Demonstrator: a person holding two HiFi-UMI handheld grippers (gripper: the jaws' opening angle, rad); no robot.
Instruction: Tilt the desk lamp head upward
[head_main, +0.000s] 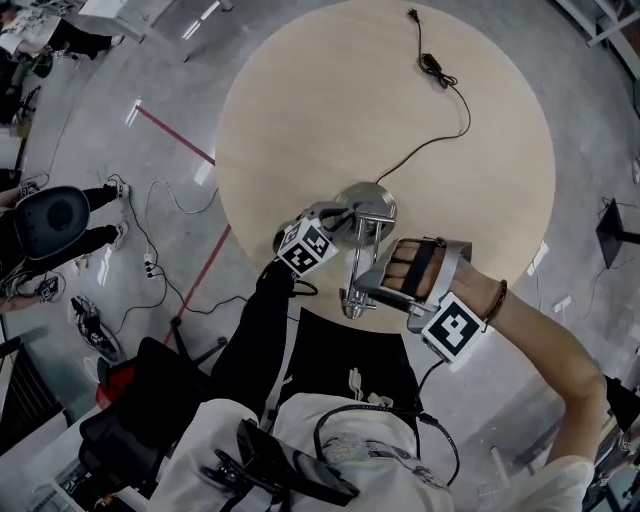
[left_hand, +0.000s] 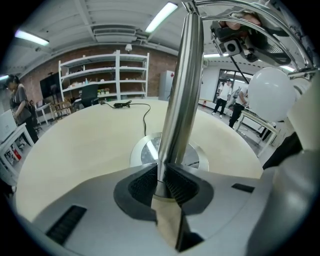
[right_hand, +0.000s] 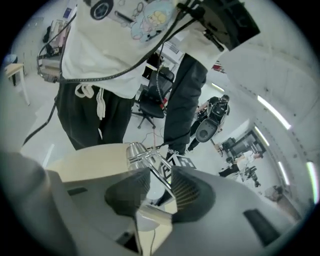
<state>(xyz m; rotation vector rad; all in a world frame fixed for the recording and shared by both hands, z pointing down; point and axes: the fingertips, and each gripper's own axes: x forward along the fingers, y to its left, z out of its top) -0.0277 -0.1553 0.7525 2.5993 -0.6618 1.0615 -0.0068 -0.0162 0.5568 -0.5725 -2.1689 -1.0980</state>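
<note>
One desk lamp (head_main: 366, 214), two clamps on it: left gripper (left_hand: 161, 181) grips pole (left_hand: 182, 90), right gripper (right_hand: 160, 187) grips lamp head (right_hand: 149, 218)

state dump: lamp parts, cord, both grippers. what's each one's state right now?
left gripper: shut on the lamp post, low, just above the base.
right gripper: shut on the lamp head, jaws wide.
lamp base: flat on the table.
lamp post: standing, clamped.
power cord: unplugged, plug lying loose on the table.
bulb: fitted, looks unlit.
</note>
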